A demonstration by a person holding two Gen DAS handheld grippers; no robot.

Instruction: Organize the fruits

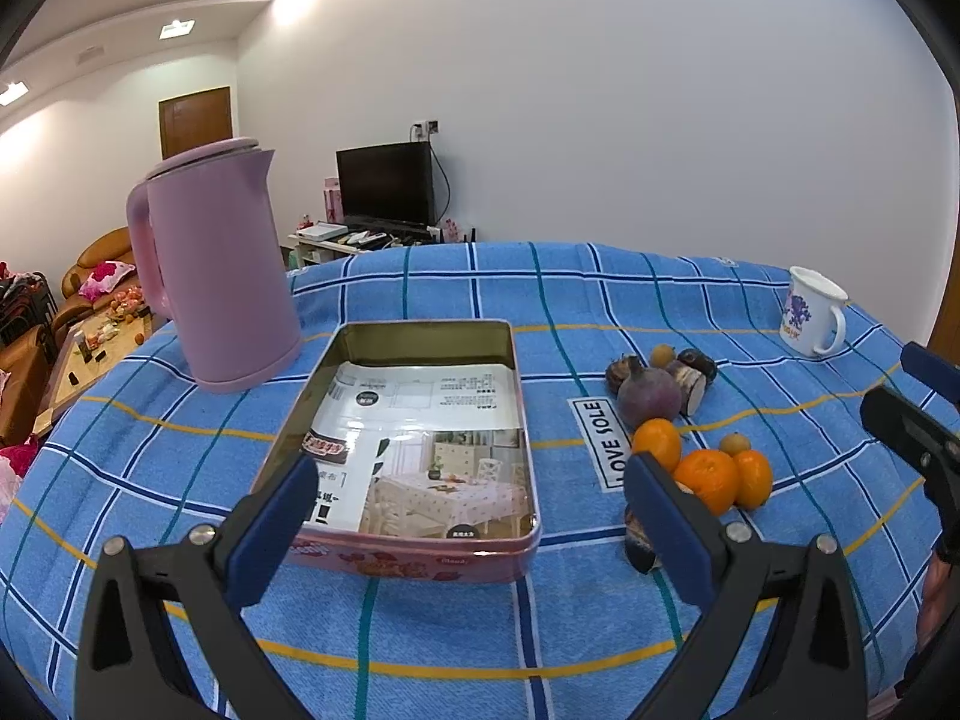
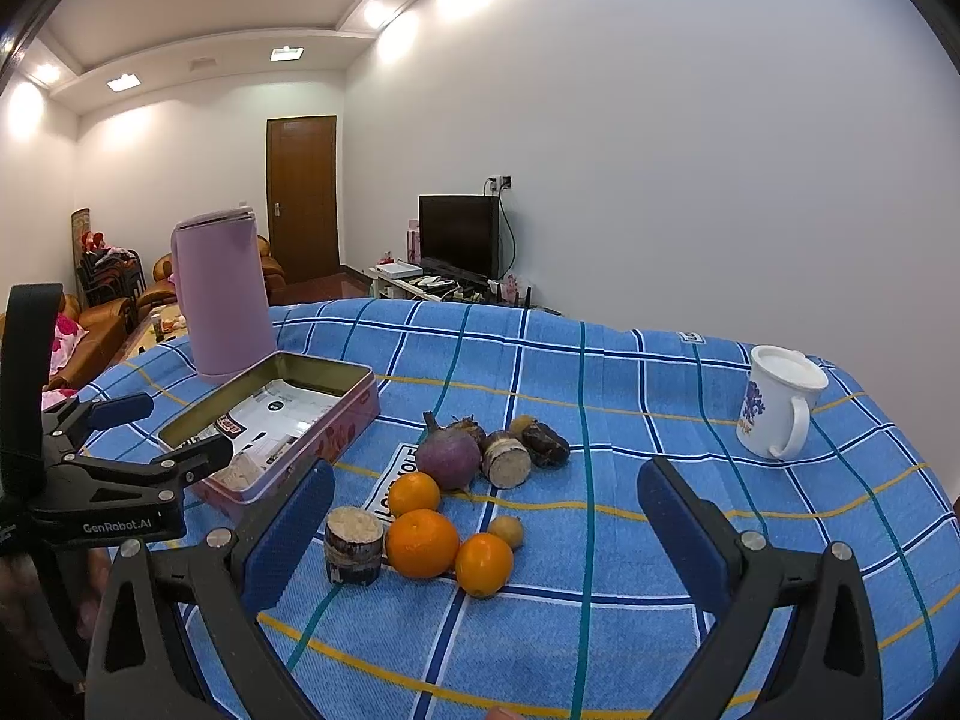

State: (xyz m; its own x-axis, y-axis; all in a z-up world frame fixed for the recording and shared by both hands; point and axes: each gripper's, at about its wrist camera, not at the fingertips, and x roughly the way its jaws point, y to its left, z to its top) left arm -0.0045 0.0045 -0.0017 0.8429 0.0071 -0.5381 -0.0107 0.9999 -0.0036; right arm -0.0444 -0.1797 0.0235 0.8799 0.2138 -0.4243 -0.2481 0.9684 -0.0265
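Nothing was sorted yet: the three round orange citrus fruits [image 2: 441,531], the purple round root [image 2: 449,457] and the small brownish pieces all lay loose on the blue checked cloth over the desk [image 2: 600,540], at the lower centre of my right view. The open pink rectangular tin [image 1: 414,420], mid-frame in my left view, held only a printed paper sheet [image 1: 420,456], no fruit. My left gripper [image 1: 474,531] and right gripper [image 2: 486,540] both hovered with jaws apart, gripping nothing.

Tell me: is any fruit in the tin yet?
No, the tin holds only a printed paper sheet; the oranges lie on the cloth beside it.
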